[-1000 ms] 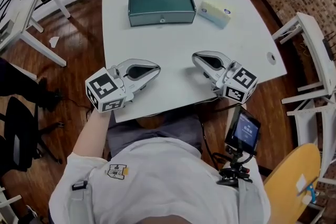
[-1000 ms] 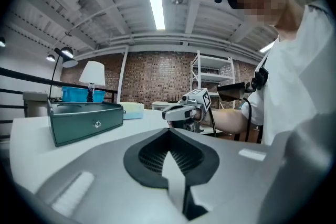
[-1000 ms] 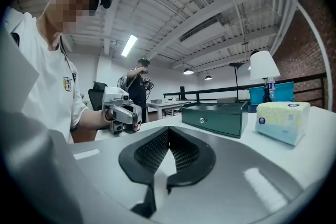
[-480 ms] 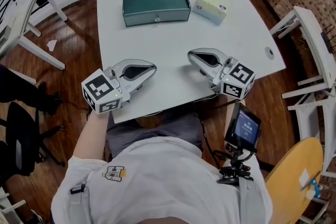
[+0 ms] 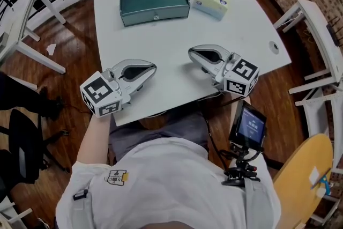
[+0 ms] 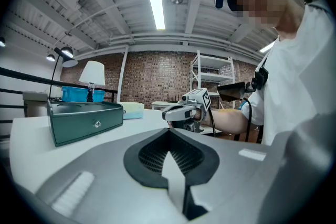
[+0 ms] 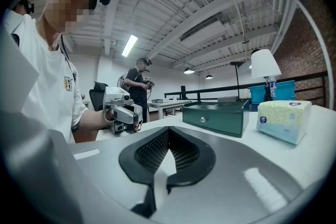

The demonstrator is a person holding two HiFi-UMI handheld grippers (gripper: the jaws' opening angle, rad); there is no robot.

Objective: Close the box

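Note:
A dark green metal box (image 5: 154,4) with a small front lock stands at the far side of the white table (image 5: 177,35), and its lid lies flat. It also shows in the left gripper view as the box (image 6: 86,122) and in the right gripper view as the box (image 7: 215,117). My left gripper (image 5: 154,68) rests near the table's front edge, shut and holding nothing. My right gripper (image 5: 190,52) rests a little to its right, also shut and holding nothing. Both point inward and lie well short of the box. Shut jaws show in both gripper views: left gripper (image 6: 169,131), right gripper (image 7: 168,129).
A pale yellow tissue pack (image 5: 211,4) lies right of the box. A phone on a chest mount (image 5: 247,127) hangs below the right gripper. White side tables (image 5: 316,35) and a yellow chair (image 5: 300,179) stand to the right, a black chair (image 5: 21,142) to the left. Another person (image 7: 137,84) stands far back.
The head view has drifted a little, so the table sits slightly higher and further left in the picture. Both grippers stay shut at the table's near edge.

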